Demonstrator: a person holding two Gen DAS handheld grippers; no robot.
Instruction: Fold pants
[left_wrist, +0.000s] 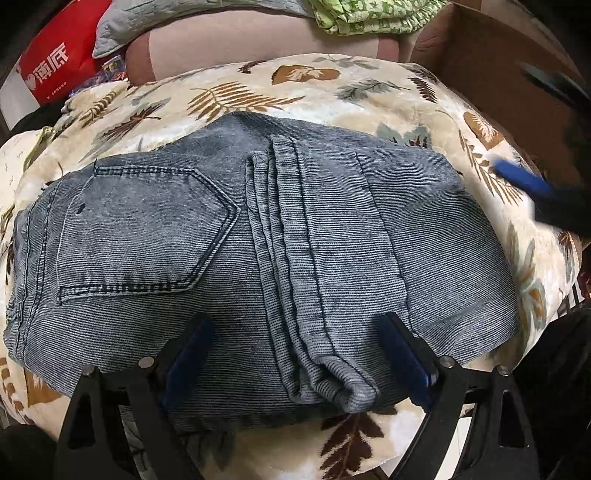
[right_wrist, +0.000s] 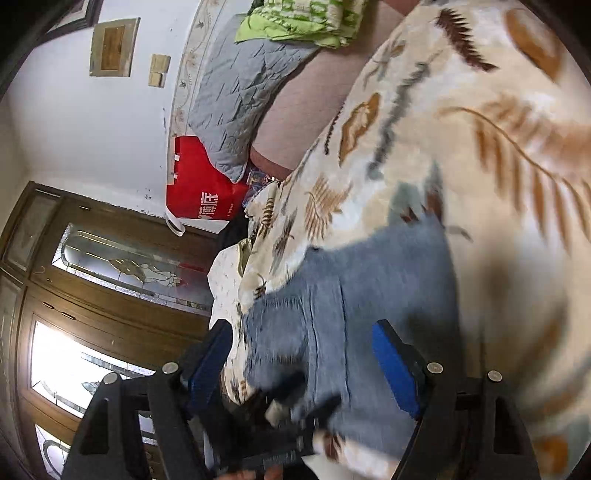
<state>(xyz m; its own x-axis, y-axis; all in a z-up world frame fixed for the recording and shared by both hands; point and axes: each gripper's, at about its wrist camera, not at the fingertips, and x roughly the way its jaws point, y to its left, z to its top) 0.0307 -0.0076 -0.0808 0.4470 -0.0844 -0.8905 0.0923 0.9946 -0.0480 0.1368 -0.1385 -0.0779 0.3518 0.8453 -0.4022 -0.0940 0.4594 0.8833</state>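
Note:
Faded blue jeans (left_wrist: 236, 236) lie folded in a compact bundle on a leaf-print blanket (left_wrist: 258, 85), back pocket at left and leg hems stacked across the middle. My left gripper (left_wrist: 295, 354) is open just above the bundle's near edge, its blue-padded fingers (left_wrist: 406, 362) on either side of the hems, holding nothing. My right gripper (right_wrist: 303, 354) is open, tilted sideways over the jeans (right_wrist: 369, 280), which are blurred. Its blue finger also shows in the left wrist view (left_wrist: 524, 181) at the right, off the jeans.
A cardboard box (left_wrist: 480, 62) sits at back right. Green patterned fabric (left_wrist: 369, 14), a grey quilted pillow (left_wrist: 155, 22) and a red bag (left_wrist: 55, 55) lie behind the blanket. A wooden glass door (right_wrist: 92, 295) stands beyond the bed's edge.

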